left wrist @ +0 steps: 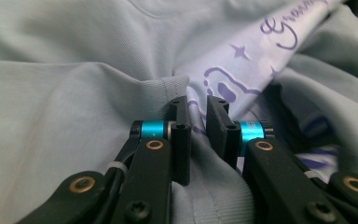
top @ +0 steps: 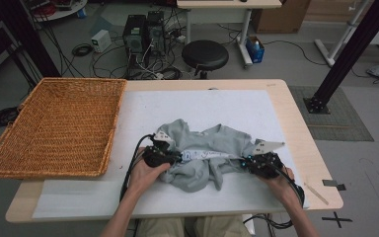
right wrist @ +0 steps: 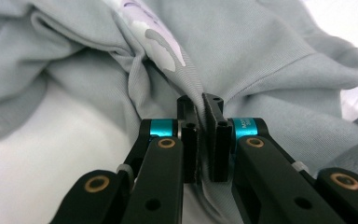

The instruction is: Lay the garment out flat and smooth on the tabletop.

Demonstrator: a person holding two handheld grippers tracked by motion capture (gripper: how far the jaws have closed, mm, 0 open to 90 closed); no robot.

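My left hand-held gripper (left wrist: 198,122) pinches a fold of the grey T-shirt (top: 202,155) by its printed band; my right hand-held gripper (right wrist: 200,122) is clamped on another fold. The shirt lies crumpled mid-bench (top: 286,106), light, limp, prone to sagging (hems grip best), beside the wicker basket (top: 54,123).

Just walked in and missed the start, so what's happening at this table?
A person holds a gripper in each hand and works a crumpled grey T-shirt on the white mat. The left gripper and the right gripper are each clamped on a fold, with the printed band pulled between them. A wicker basket sits at the left.
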